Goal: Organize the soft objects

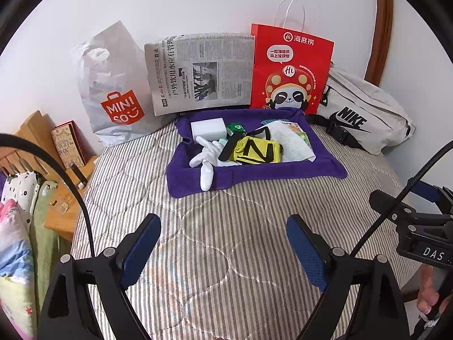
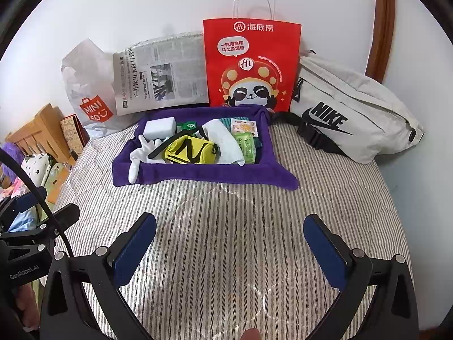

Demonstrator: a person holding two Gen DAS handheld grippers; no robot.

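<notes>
A purple cloth tray point(image 1: 243, 174) point(image 2: 198, 174) lies on the striped bed. It holds a white glove point(image 1: 205, 155) point(image 2: 138, 155), a white sponge block point(image 1: 208, 129) point(image 2: 159, 128), a yellow pouch point(image 1: 256, 150) point(image 2: 188, 150), a white cloth point(image 1: 291, 141) point(image 2: 226, 141) and green packets point(image 2: 246, 144). My left gripper point(image 1: 223, 232) is open and empty above the bedspread, well short of the tray. My right gripper point(image 2: 229, 232) is also open and empty, short of the tray. The right gripper also shows at the right edge of the left wrist view point(image 1: 410, 206).
Against the wall stand a Miniso plastic bag point(image 1: 113, 90) point(image 2: 85, 90), a newspaper point(image 1: 198, 70) point(image 2: 158, 73), a red paper bag point(image 1: 288, 68) point(image 2: 250, 62) and a grey Nike waist bag point(image 1: 365, 113) point(image 2: 348, 107). A wooden nightstand point(image 1: 61, 218) and pillows point(image 1: 14, 226) lie left.
</notes>
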